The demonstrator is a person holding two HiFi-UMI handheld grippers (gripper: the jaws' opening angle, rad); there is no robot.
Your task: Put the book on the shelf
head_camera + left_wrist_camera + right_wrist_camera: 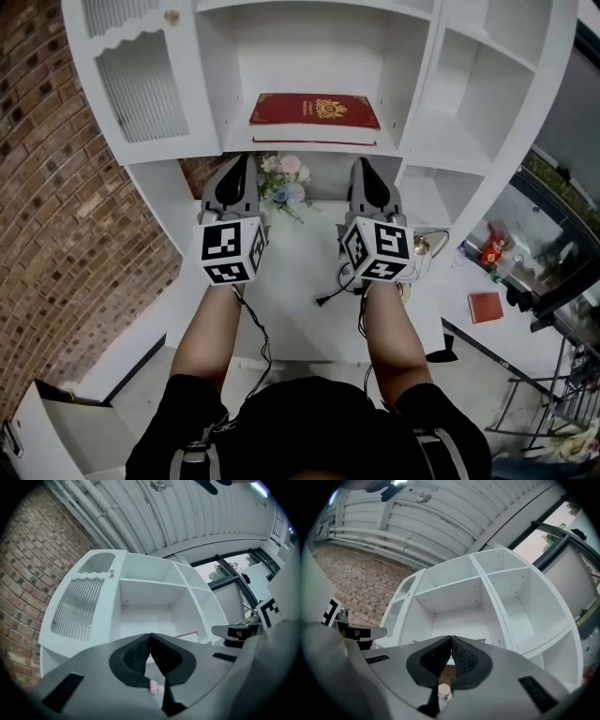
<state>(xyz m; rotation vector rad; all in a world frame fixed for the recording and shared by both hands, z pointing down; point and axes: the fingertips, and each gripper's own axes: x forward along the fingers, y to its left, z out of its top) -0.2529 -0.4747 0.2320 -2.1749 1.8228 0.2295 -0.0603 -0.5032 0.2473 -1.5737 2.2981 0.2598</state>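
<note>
While the book lies flat in the middle compartment of the shelf, head view has left gripper and right gripper just below its front lip, flowers between them. Book: red cover, gold emblem, front edge near the lip, free room above and at both sides. Left gripper view: jaws closed, tips touching, nothing held; open white compartments ahead. Right gripper view: jaws closed on nothing, same open compartments ahead.
</note>
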